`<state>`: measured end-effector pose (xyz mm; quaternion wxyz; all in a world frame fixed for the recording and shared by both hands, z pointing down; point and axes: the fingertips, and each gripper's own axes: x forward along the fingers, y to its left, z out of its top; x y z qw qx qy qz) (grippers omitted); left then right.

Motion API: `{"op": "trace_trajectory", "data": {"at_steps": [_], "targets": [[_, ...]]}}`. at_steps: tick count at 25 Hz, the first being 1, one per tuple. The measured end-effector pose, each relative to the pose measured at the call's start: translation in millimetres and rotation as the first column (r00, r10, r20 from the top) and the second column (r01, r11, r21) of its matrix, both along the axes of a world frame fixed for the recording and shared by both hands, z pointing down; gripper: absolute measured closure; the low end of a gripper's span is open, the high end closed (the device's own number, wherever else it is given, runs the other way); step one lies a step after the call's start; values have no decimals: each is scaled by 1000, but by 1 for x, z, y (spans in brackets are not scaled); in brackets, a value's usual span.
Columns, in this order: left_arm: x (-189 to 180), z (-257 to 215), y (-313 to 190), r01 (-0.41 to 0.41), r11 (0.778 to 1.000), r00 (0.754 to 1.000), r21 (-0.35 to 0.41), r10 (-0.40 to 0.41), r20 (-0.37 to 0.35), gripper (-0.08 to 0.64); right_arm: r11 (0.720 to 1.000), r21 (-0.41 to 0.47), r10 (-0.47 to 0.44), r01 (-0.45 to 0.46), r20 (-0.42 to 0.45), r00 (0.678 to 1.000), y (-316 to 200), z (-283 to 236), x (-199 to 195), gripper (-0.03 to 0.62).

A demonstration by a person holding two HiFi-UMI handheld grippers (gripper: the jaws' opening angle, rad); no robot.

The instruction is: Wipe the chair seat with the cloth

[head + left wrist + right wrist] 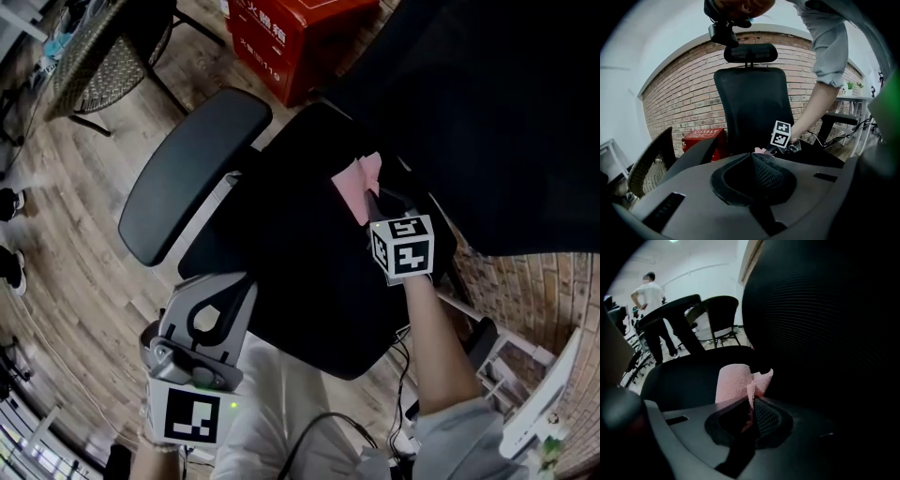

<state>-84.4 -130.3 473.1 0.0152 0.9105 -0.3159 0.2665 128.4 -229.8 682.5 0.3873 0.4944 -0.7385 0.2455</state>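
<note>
Right claw (377, 204) is clenching on the pink cloth (357, 181), and I am holding it down on the black seat (300, 281), close to the backrest (487, 112). Seen from the right gripper view, the cloth is standing up in a fold out of the closed jaws. I am keeping nothing in the left claw (753, 158); its jaws are pressing together, and it is hovering off the seat's front edge, pointing at the chair. Beyond the armrest (192, 173), a red box (291, 33) is sitting on the floor.

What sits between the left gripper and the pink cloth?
Only bare chair seat separates left gripper and cloth, per the head view.
</note>
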Motion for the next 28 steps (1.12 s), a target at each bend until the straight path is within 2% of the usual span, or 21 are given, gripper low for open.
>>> {"op": "trace_trajectory", "data": {"at_steps": [6,9,17,24,28], "targets": [[-1,-8,7,20,1000,1000,19,-20,0,541,992,2,-129,129,64,990,37,-5,-54,537],[-3,-11,13,29,999,1000,21,-29,0,541,975,-8,-221,222,74,972,66,-7,-80,537],[-6,-15,31,55,998,998,27,-56,10,541,892,-14,-447,452,125,886,153,-19,-154,537],[-12,-19,38,79,996,997,43,-79,6,541,813,-24,-566,582,211,797,226,-29,-213,537],[-18,-16,40,109,994,994,34,-109,0,541,761,-45,-621,647,241,746,267,-27,-231,537]]}}
